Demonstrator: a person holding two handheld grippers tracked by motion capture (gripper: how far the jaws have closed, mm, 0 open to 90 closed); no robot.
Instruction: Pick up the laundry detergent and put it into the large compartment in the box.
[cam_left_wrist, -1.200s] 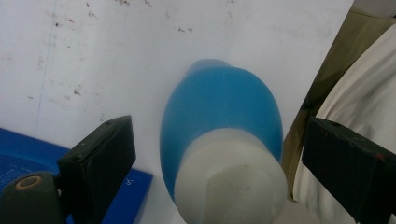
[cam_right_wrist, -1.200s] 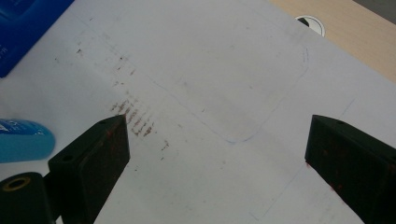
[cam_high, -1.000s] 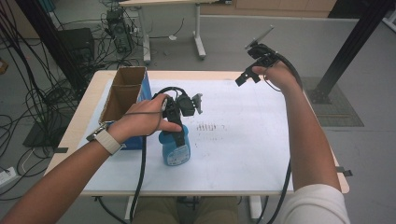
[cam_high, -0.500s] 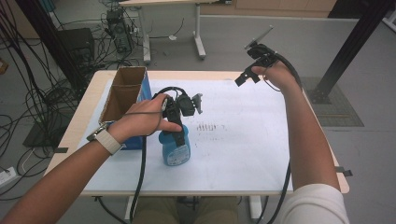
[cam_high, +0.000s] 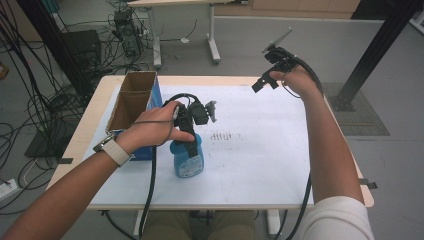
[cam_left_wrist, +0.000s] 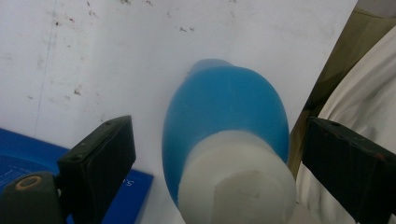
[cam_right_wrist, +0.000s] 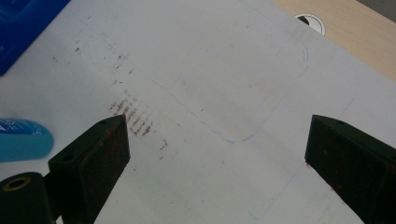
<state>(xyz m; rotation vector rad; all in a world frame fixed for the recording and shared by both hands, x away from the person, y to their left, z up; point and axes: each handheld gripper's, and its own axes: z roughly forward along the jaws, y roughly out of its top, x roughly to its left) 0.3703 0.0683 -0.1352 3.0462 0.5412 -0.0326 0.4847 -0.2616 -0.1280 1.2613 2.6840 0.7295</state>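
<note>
Left gripper view: upright blue bottle (cam_left_wrist: 224, 121), white cap (cam_left_wrist: 236, 182) toward camera, between spread jaws.

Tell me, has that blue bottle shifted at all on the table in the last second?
No. The blue bottle stands at the same spot beside the cardboard box and left of the dark smudges on the paper.

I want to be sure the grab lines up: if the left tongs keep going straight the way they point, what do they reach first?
Probably the white cap of the blue bottle, centred between the open left tongs; depth is unclear.
</note>
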